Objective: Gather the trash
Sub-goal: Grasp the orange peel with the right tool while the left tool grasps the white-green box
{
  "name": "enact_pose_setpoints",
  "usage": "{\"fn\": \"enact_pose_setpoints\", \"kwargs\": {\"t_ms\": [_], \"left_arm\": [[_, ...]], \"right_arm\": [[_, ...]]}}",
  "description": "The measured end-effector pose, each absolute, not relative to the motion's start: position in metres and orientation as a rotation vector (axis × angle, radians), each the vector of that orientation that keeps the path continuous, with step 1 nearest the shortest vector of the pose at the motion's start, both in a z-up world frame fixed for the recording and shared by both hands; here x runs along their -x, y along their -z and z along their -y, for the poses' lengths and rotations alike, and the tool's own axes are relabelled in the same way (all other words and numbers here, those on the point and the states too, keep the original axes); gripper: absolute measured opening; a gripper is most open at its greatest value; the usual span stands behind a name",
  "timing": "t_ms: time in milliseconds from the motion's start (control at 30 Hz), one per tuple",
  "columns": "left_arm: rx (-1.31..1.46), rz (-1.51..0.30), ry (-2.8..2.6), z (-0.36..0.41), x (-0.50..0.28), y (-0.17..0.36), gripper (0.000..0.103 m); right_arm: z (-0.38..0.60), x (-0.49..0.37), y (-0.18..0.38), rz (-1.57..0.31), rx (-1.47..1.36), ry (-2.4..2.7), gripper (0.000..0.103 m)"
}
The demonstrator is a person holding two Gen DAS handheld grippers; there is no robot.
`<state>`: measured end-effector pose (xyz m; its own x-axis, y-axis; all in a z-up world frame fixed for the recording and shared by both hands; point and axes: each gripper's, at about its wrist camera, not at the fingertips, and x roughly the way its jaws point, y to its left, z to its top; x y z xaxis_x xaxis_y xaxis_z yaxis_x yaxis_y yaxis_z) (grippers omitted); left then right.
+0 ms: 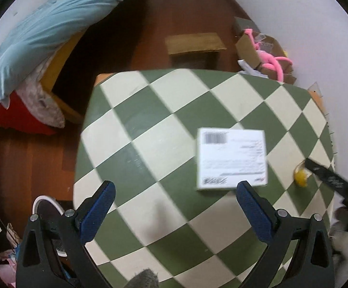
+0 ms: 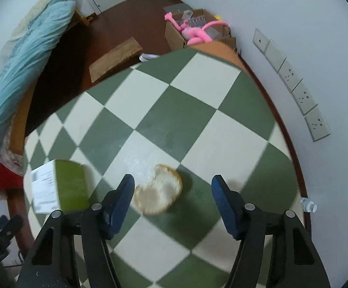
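I have both hand-held grippers pointing steeply down over the green-and-cream checkered table. The left hand-held gripper has its blue-padded jaws spread wide with nothing between them. Just ahead of its right finger lies a flat white box with a printed label and barcode, label up, its edges roughly square to my view and its barcode corner toward the table's far side; in the right wrist view the same box shows a green side face and sits at the left, part of it hidden behind the finger. The right hand-held gripper has its jaws apart, and no pad touches anything. A round, pale crumpled wrapper with a tan rim lies on the table between the fingers, nearer the left one; it is blurred, so I cannot tell what it is made of. In the left wrist view it shows only as a small yellowish shape, half covered by the right tool's black finger. Both views are smeared, and the label text is unreadable.
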<state>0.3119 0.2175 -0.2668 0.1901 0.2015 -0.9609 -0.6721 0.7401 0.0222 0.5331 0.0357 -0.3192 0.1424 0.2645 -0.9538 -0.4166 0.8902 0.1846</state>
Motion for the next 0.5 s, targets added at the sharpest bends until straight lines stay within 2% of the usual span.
{"fn": "enact_pose_setpoints", "kwargs": {"t_ms": [67, 200, 233, 300, 500], "left_arm": [[0.461, -1.248, -0.628, -0.215, -0.327, 0.271, 0.103], [0.422, -1.289, -0.593, -0.208, -0.353, 0.279, 0.103], [0.402, -1.302, -0.581, -0.206, -0.359, 0.283, 0.103], [0.378, -1.342, -0.561, -0.204, -0.371, 0.293, 0.103], [0.451, -1.373, -0.517, -0.207, -0.387, 0.311, 0.103]], "right_arm": [[-0.042, -0.537, 0.335, -1.368, 0.125, -0.491, 0.057], [-0.046, -0.536, 0.346, -1.344, 0.136, -0.506, 0.02], [-0.045, -0.535, 0.345, -1.329, 0.148, -0.511, 0.015], [-0.042, -0.535, 0.343, -1.304, 0.168, -0.5, 0.011], [-0.023, -0.54, 0.337, -1.299, 0.164, -0.462, 0.011]]}}
